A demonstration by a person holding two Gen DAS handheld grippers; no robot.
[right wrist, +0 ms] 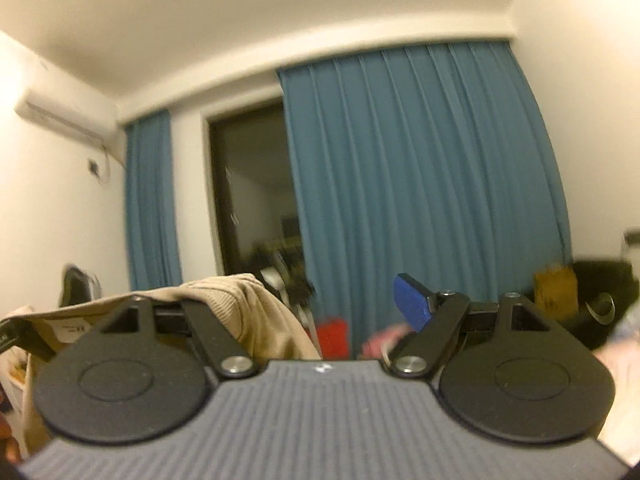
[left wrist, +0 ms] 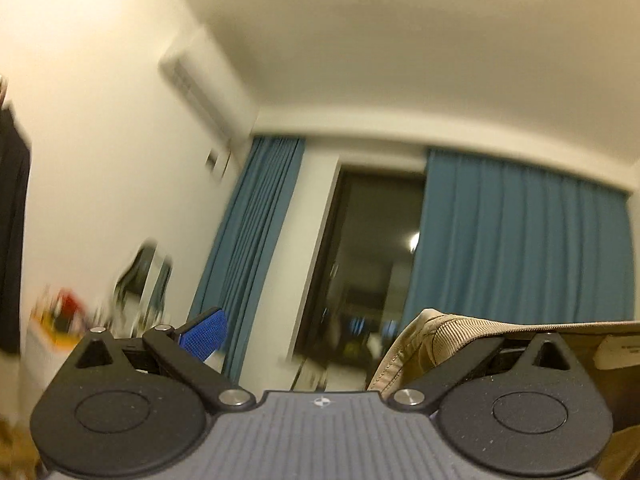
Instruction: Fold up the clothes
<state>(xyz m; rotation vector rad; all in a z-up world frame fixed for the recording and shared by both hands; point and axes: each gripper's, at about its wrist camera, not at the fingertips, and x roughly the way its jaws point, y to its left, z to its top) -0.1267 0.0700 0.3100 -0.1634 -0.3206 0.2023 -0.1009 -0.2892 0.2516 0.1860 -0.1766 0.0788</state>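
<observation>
**Both grippers raised, beige garment draped over their inner fingers**

The left gripper [left wrist: 316, 332] points upward toward the room, and its jaws stand wide apart. Its left finger, with a blue ribbed pad [left wrist: 204, 334], is free and touches nothing. Its right finger is hidden under a beige garment [left wrist: 436, 336], which lies over that side of the tool and goes on to the right edge of the view. A ribbed hem and a white label [left wrist: 620, 350] on the inside of the cloth are visible there. The cloth hangs on one finger only; it is not pinched between the two.

The right gripper [right wrist: 316, 304] is in the mirror position, also spread wide. Its right finger shows a bare blue pad [right wrist: 412, 306], and its left finger is covered by the same beige garment [right wrist: 256, 312], which drapes over it and goes on toward the left edge of this view.

Beyond the tools are blue curtains [left wrist: 516, 240] on both sides of a dark glass door [left wrist: 368, 256]. High on the wall to the left of the left gripper there is an air conditioner [left wrist: 204, 88]. Low behind the right gripper I see something red [right wrist: 332, 334] and, to the far right, a dark shape that is perhaps a bag [right wrist: 600, 300]; the view is too blurred to be sure.
</observation>
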